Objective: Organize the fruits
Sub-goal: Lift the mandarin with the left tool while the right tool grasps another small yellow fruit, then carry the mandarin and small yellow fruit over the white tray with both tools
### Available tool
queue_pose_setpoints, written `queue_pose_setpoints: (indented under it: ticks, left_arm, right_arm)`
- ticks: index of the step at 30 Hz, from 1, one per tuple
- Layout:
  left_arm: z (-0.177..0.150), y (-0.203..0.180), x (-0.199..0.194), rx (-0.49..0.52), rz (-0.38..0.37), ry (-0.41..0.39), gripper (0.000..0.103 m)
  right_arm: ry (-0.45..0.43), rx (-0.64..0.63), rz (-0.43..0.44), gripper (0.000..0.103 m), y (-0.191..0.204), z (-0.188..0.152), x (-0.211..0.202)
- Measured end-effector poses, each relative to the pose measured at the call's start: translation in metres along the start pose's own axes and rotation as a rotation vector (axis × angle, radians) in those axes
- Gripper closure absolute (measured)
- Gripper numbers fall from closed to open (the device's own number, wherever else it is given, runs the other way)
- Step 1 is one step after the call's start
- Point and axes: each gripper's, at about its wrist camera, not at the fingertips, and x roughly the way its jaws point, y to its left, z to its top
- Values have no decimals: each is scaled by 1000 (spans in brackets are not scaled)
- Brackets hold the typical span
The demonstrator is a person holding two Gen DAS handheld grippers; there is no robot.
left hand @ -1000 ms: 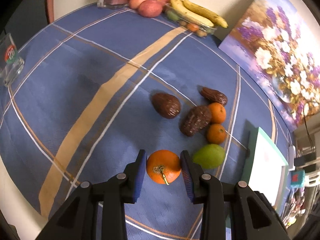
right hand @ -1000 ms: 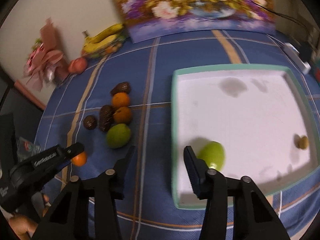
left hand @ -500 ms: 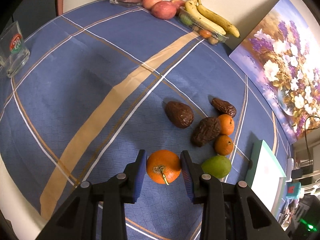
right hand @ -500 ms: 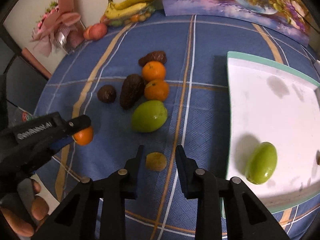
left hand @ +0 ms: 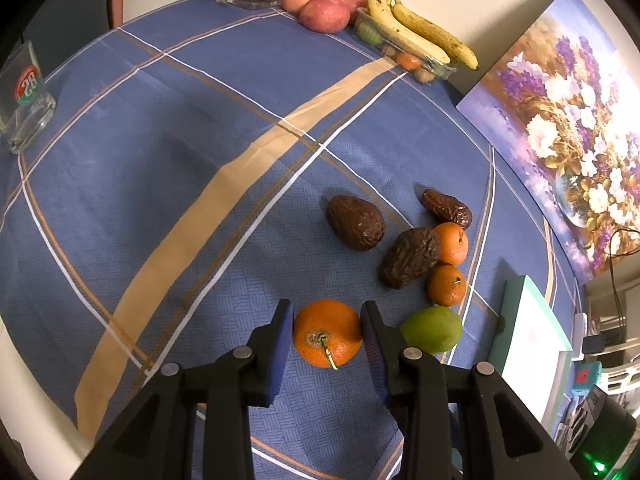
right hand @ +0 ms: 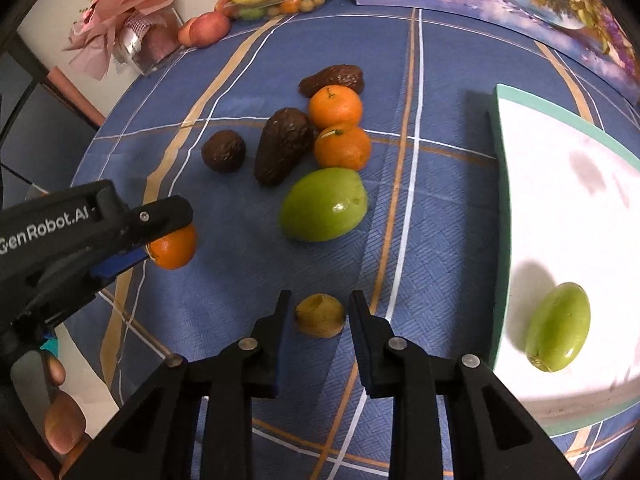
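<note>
Left hand-held gripper (left hand: 326,334) clamps orange (left hand: 327,333) — right (right hand: 318,320) straddles brown fruit (right hand: 320,316).

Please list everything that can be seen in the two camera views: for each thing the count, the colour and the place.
Held orange: 1, orange, between left jaws.
Loose oranges: 2, orange, in the cluster.
Green fruit: 2, one on the cloth, one in the tray.
Dark wrinkled fruit: 3, brown, in the cluster.
Small yellowish fruit: 1, between right jaws, gaps on both sides.
Tray: 1, white, teal rim, right.
Bananas: 2, yellow, far edge.
Apples: about 3, red, far edge.
Glass: 1, clear, left edge.
Painting: 1, floral.
Tablecloth: blue.
Left gripper; right gripper.
</note>
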Motion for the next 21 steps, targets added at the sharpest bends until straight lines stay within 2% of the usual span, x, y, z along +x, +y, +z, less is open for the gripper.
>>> queue_pose_setpoints:
  ticks: [8,14,17,21]
  left_arm:
    - [0,-1,0,2,3,-2,66]
    - [0,-3,-1,11,-1,-4,66]
    - [0,-4,-1,18,-8,-4,66]
    - [0,-9,-2,40,-11,-8,66]
  right_arm:
    - [-4,9,15,76,-2,-1,-2]
    - [-44,42,34,77,-11,-2,-17]
    - [-99,82,26,77,-21,0,-33]
    - [-226,176,-51,77,-43,2,-62]
